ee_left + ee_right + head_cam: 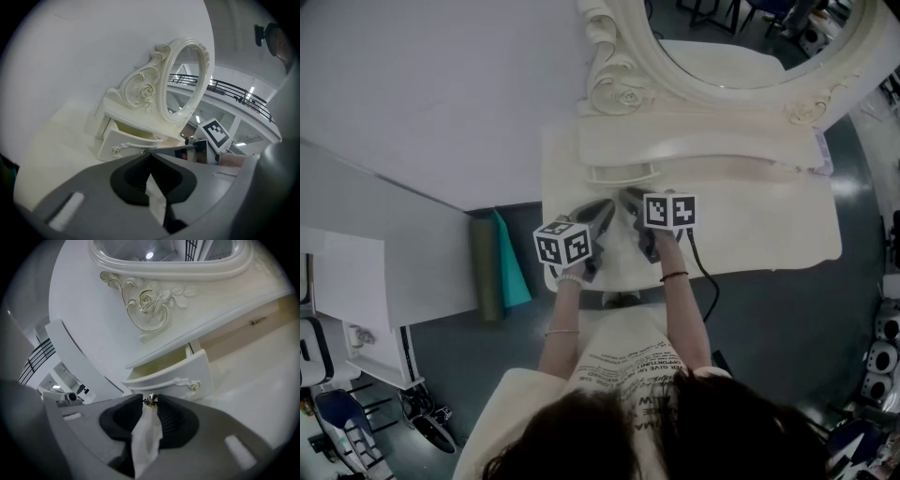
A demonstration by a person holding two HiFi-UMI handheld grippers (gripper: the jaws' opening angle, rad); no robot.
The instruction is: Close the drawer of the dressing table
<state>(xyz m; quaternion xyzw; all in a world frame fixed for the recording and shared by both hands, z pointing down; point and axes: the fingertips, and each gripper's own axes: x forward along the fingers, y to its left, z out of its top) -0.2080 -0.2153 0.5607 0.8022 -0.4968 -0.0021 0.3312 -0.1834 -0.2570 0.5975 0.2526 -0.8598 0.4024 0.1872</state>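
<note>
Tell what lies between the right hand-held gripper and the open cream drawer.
Only a small gold metal knob, between its jaw tips; right gripper view.

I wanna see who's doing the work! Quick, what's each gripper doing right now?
Left gripper: fingers closed, holding nothing.
Right gripper: fingers closed on the end of the drawer handle.

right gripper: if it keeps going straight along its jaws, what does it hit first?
The drawer handle: its metal end fitting sits right between the right gripper tips, apparently pinched by them. Just behind is the open drawer front.
</note>
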